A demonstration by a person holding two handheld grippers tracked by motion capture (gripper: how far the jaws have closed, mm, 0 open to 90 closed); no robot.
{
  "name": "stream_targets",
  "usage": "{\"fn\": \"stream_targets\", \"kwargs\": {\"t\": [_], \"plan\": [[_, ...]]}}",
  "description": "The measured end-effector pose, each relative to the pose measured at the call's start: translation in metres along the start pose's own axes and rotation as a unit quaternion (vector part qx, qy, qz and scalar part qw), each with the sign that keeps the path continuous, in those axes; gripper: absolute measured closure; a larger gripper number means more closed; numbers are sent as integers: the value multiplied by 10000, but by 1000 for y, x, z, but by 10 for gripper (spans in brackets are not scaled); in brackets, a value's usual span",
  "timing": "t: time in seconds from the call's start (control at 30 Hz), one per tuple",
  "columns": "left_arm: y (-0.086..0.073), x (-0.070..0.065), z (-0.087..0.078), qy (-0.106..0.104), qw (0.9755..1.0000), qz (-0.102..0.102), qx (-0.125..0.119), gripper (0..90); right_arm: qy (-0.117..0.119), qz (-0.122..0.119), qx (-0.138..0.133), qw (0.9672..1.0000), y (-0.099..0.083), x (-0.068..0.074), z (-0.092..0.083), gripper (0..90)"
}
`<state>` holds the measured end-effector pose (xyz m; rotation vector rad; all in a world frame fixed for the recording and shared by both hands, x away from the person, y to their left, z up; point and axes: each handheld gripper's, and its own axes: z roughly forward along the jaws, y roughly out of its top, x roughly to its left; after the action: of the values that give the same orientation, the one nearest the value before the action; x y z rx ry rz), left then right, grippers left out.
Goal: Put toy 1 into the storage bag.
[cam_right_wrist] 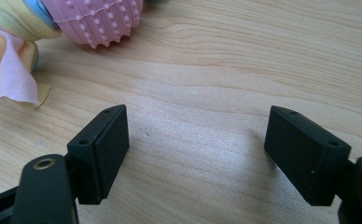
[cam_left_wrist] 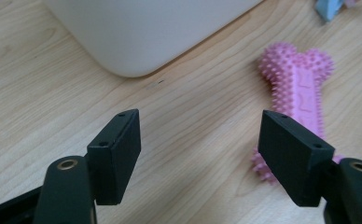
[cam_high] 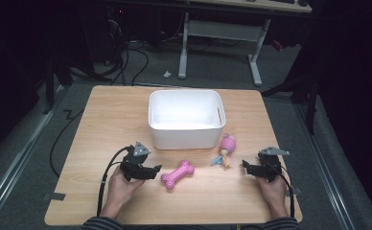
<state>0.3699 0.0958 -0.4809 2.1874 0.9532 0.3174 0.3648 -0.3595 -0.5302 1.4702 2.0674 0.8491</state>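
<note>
Resting low on the table (cam_high: 102,120), the left gripper (cam_high: 151,171) has its jaws spread wide and grasps nothing; in the left gripper view bare wood lies between them, and the pink bone toy (cam_left_wrist: 296,100) sits just beyond the right-hand jaw. This looks like the approach step, before any grasp. The likely next move calls for swinging that gripper a little toward the bone so its narrow middle sits between the jaws, then closing.

The bone (cam_high: 177,174) lies flat near the front middle of the table, just beside the left gripper and in front of the white bin (cam_high: 186,137), which looks empty. It is bright pink, covered in short soft spikes, with knobbed ends and a smoother waist.

Farther right lies a second toy (cam_high: 226,149), a pink ribbed ball with pastel cloth strips, just beside the bin's front corner. The right gripper (cam_high: 246,166) rests near it, jaws also released, with bare wood between them.
</note>
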Motion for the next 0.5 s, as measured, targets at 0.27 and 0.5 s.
{"fn": "stream_targets", "kwargs": {"t": [0.27,0.5], "plan": [[18,-16,-7,27,9994,303,139,324,2,4,3,10000,0,0,0,222],[37,-34,1,7,9975,648,273,352,-2,3,0,10000,0,0,0,221]]}}
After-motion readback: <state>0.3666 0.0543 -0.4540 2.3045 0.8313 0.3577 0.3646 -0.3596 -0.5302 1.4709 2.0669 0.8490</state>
